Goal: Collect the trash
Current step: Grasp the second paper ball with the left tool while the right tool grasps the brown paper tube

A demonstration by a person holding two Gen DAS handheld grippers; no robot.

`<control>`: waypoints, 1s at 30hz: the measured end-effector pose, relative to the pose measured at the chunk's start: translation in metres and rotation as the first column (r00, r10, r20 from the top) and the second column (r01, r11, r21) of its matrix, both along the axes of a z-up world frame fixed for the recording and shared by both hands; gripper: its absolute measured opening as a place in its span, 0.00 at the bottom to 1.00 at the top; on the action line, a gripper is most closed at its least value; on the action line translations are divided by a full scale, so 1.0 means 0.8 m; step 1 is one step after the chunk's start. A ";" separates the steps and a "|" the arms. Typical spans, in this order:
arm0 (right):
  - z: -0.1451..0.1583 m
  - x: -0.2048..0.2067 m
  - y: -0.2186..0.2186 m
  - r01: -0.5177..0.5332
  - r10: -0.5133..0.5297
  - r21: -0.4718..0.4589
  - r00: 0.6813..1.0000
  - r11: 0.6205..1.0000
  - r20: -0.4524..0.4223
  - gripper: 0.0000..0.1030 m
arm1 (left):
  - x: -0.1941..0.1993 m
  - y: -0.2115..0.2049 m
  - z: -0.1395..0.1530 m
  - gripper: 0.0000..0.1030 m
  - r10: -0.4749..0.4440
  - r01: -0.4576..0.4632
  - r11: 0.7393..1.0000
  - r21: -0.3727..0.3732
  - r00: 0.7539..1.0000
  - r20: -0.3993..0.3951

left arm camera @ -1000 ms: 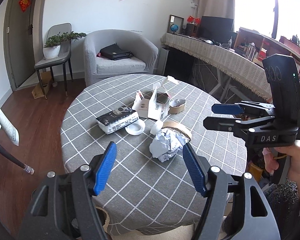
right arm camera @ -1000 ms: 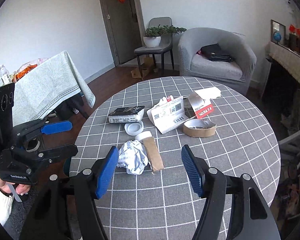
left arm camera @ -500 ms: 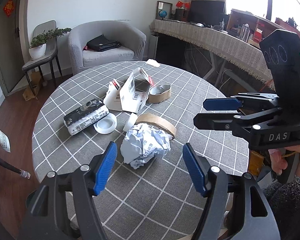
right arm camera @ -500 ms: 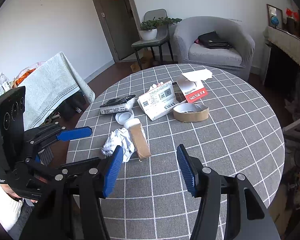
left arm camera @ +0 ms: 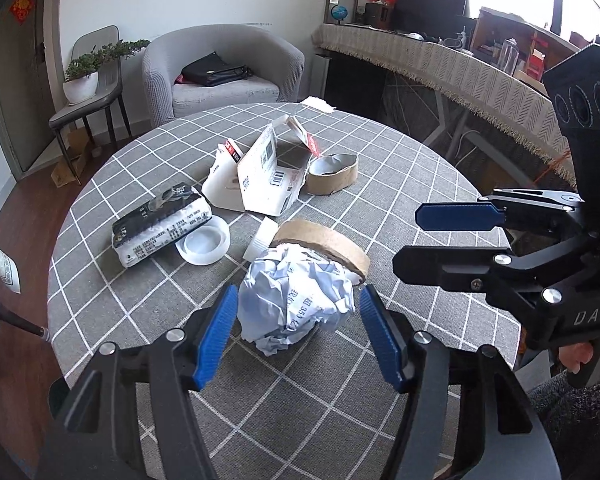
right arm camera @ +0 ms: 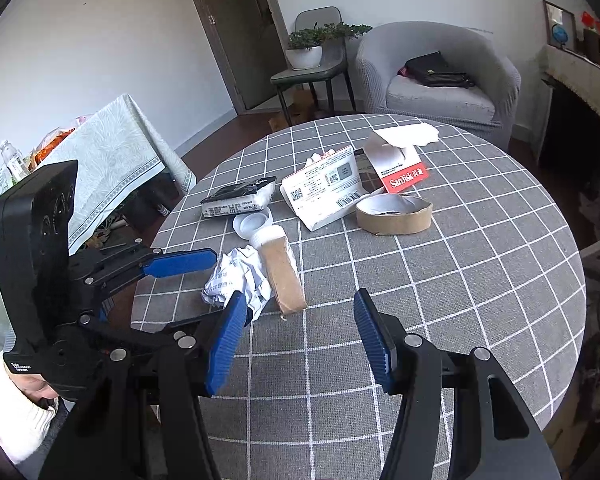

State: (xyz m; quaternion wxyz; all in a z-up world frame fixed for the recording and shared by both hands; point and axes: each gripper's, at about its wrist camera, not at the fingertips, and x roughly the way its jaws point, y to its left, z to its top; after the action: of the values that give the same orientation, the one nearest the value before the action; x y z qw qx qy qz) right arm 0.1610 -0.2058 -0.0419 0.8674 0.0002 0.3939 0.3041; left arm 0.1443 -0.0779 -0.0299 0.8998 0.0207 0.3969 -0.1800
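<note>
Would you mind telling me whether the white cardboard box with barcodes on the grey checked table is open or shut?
Open: the white cardboard box lies on its side, its red-edged end flap folded outward, exposing the hollow inside.

The crumpled paper ball (left arm camera: pixel 296 300) covers the near side of the brown tape roll (left arm camera: pixel 324 244) in the left wrist view, and the small white cap (left arm camera: pixel 262 238) peeks out only partly behind both. The white dish (left arm camera: pixel 204 246) tucks under the dark packet (left arm camera: pixel 160 228) at one edge. Print on the opened white box (left arm camera: pixel 266 176) is too small to read. On the far right, the hand (left arm camera: pixel 580 356) holding the right gripper (left arm camera: pixel 408 240) is cut by the frame. In the right wrist view, a white sleeve (right arm camera: pixel 8 408) runs off the left edge.
</note>
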 end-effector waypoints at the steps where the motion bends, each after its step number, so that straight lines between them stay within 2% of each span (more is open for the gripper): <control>1: 0.000 0.001 0.000 0.000 0.000 0.002 1.000 1.000 -0.001 0.55 | 0.000 0.002 0.000 0.58 0.001 -0.001 1.000 -0.007 1.000 -0.004; 10: -0.002 0.004 0.009 -0.010 0.011 0.009 1.000 1.000 -0.017 0.52 | -0.005 0.018 0.004 0.46 0.009 -0.009 0.999 -0.034 1.000 0.000; 14: -0.003 0.007 0.015 -0.016 0.016 0.003 1.000 1.000 -0.021 0.52 | -0.009 0.028 0.008 0.45 0.016 -0.016 0.999 -0.043 1.000 0.001; 15: -0.004 0.008 0.017 -0.017 0.017 -0.002 1.000 1.000 -0.022 0.52 | -0.010 0.030 0.009 0.39 0.017 -0.017 0.999 -0.044 1.000 0.002; 22: -0.018 0.015 0.036 -0.022 0.020 -0.072 0.999 0.997 -0.032 0.45 | -0.018 0.044 0.011 0.38 0.015 -0.015 0.999 -0.050 1.000 -0.004; 30: -0.027 0.023 0.054 -0.018 0.013 -0.122 0.999 0.992 -0.035 0.34 | -0.029 0.061 0.018 0.36 0.021 -0.020 0.997 -0.069 1.000 0.015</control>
State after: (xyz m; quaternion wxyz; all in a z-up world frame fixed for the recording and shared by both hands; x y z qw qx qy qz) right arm 0.1797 -0.1628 -0.0635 0.8566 -0.0509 0.4265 0.2861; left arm 0.1213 -0.0295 -0.0151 0.9049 -0.0128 0.3835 -0.1841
